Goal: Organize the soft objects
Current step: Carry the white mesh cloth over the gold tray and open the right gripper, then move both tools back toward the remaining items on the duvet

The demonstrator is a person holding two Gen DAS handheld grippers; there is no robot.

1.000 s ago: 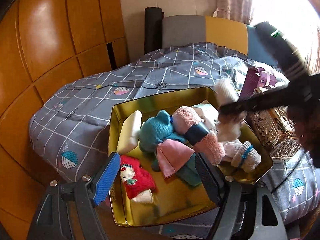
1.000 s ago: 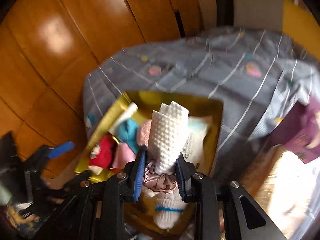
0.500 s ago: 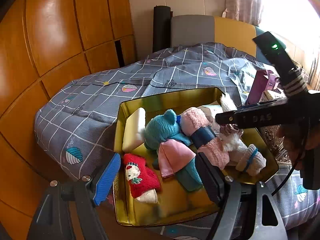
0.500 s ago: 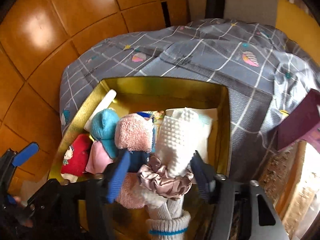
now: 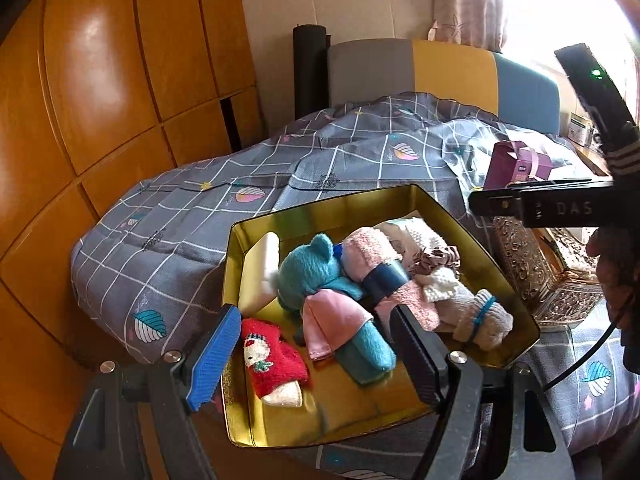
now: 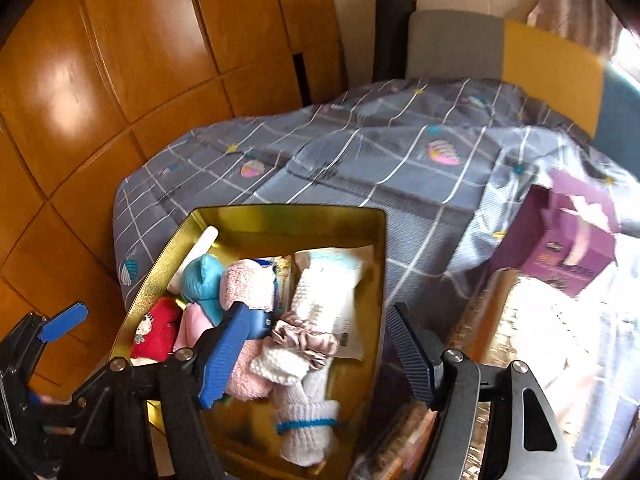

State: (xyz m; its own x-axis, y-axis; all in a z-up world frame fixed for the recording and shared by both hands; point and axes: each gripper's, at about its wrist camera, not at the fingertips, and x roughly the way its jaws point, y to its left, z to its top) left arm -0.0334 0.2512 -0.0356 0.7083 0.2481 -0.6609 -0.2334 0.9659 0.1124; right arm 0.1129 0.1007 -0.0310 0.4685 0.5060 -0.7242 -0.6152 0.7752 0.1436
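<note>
One gold metal tin is seen on the grey checked bedspread, stuffed with soft stuff: one waffle-knit white cloth ringed by one shiny pinkish scrunchie, one fluffy pink roll, one teal plush, one red fuzzy sock, one white sock with a blue stripe. The right gripper is caught with its jaws opening, nothing being pressed between them, the scrunchie bundle lying loose in the tin below. The left gripper is held wide apart over the tin's near edge, nothing gripped.

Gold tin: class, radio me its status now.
Right gripper opening, nothing between its fingers. White roll with scrunchie lying in gold tin. Left gripper open, empty. Nothing in the way.
</note>
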